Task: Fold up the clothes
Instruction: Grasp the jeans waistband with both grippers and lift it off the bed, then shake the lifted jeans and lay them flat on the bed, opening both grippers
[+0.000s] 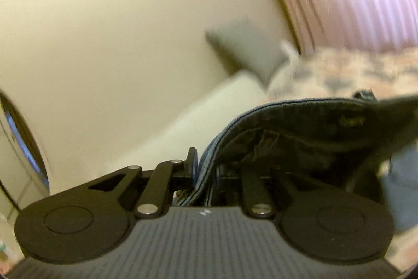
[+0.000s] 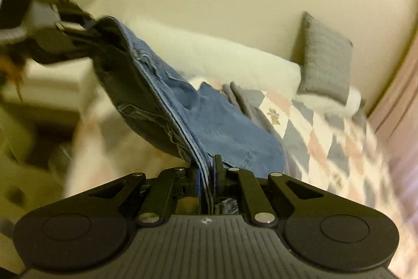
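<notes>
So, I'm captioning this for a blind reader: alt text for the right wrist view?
The right tongs pinch the edge of blue denim jeans, which the left tongs also hold, above a patchwork quilt. A grey square cushion leans on the cream wall.

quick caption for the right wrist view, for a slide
Right gripper and left gripper clamp blue denim jeans stretched between them above a patchwork quilt.

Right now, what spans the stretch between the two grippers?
The jeans: their denim edge runs from the right gripper up to the left gripper, both clamped on it. The right wrist view shows it.
</notes>
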Tool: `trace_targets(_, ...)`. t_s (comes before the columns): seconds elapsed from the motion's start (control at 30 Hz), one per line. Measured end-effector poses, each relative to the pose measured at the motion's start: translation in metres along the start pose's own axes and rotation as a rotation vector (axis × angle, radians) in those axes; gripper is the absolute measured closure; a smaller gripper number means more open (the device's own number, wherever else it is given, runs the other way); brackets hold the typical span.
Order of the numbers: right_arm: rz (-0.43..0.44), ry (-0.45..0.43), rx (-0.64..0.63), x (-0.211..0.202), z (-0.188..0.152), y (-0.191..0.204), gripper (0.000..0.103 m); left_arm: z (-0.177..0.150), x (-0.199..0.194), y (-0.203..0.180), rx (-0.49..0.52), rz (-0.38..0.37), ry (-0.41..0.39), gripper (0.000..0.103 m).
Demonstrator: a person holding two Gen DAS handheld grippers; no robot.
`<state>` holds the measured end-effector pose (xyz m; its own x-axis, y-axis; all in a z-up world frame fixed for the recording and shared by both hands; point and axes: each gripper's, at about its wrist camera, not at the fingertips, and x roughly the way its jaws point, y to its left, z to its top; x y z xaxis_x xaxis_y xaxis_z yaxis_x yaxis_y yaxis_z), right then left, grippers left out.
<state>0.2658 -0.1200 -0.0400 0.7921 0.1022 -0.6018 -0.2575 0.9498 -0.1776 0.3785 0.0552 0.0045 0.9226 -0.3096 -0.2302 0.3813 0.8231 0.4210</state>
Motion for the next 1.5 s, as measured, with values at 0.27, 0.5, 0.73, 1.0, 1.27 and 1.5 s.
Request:
trace_targets(0.27, 0.093, -0.122, 0.435, -0.220, -0.051, -0.056, 0.095, 0.151, -0.096, -0.074, 0.116, -0.238, -0.348, 0.091)
trace_targets(0.5, 0.011, -0.241, 0.719, -0.393, -0.105, -0.088, 0.095, 0.236, -0.189, -0.166, 0.125, -0.556, -0.533, 0.091)
trace_targets(0.73, -0.190, -0.354, 1.013, -0.510, -0.168, -0.070, 0.095, 0.288, -0.215, -0.282, 0.165, -0.925, -0.658, 0.091)
trace_targets(1.0, -0.532, -0.353, 1.394, -0.570, -0.298, -0.037, 0.095, 0.283, -0.282, -0.471, 0.422, -1.319, -0.576, 0.091)
trace_targets(1.27, -0.715, -0.324, 1.793, -0.645, -0.473, 0.001, 0.095, 0.231, -0.414, -0.685, 0.738, -1.563, -0.450, 0.092)
trace_targets(1.5, -0.793, -0.290, 2.024, -0.698, -0.617, 0.003, 0.095, 0.160, -0.548, -0.809, 0.936, -1.596, -0.413, 0.092)
